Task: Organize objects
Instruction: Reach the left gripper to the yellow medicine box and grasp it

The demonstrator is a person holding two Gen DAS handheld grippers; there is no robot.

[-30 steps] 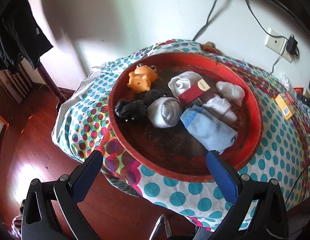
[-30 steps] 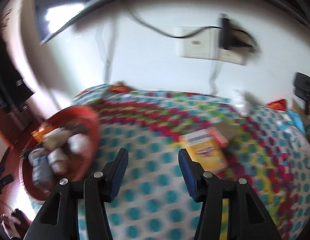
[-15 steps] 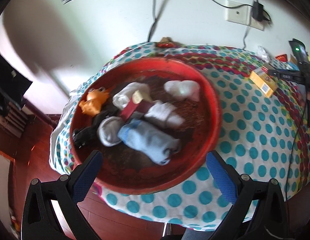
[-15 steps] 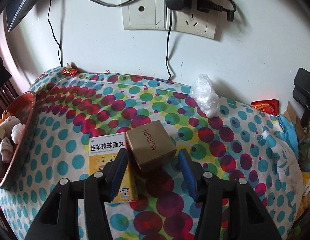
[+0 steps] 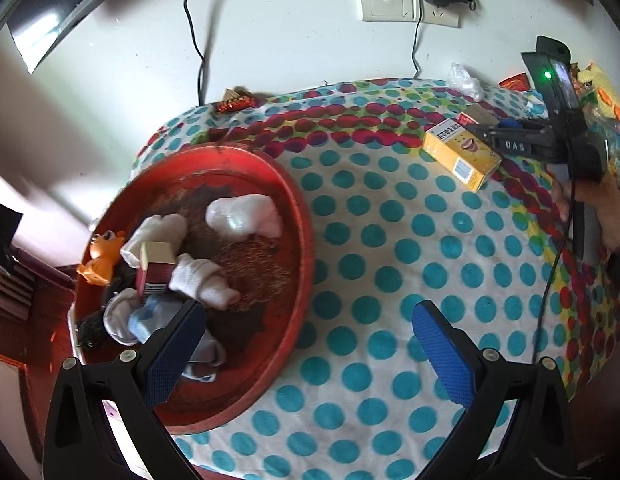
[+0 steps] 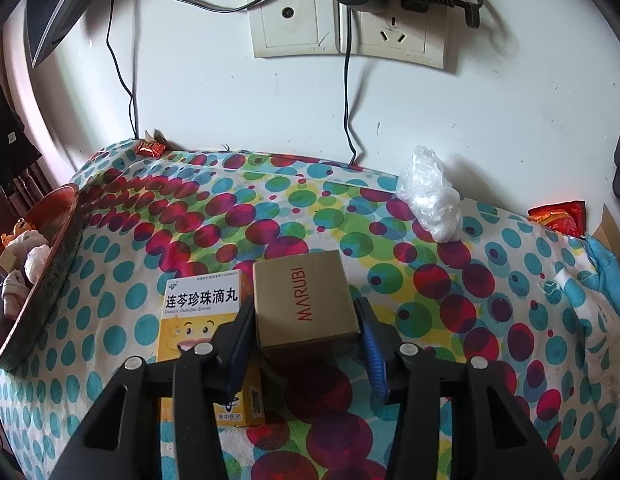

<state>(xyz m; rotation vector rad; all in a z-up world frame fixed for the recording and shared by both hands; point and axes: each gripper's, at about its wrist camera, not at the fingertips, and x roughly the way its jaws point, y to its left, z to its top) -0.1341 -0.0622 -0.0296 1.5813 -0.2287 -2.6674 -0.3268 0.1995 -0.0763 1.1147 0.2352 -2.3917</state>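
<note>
A brown MARUBI box (image 6: 305, 300) lies on the dotted cloth beside a yellow medicine box (image 6: 203, 312). My right gripper (image 6: 305, 340) is open with its fingers on either side of the brown box's near end. In the left wrist view the right gripper (image 5: 506, 138) reaches over the yellow box (image 5: 462, 154). A red basin (image 5: 297, 216) holds rolled socks (image 5: 241, 216), a small red box (image 5: 155, 268) and an orange toy (image 5: 101, 256). My left gripper (image 5: 305, 344) is open and empty above the basin's right rim.
A crumpled plastic bag (image 6: 432, 196) lies near the wall. Red snack wrappers (image 6: 560, 216) sit at the right edge and one (image 6: 149, 147) at the back left. Cables hang from wall sockets (image 6: 350, 20). The table edge drops to wooden floor at left.
My right gripper has swung from the basin side to the boxes and moved forward around the brown box. My left gripper's view has shifted right, so the basin now sits at left.
</note>
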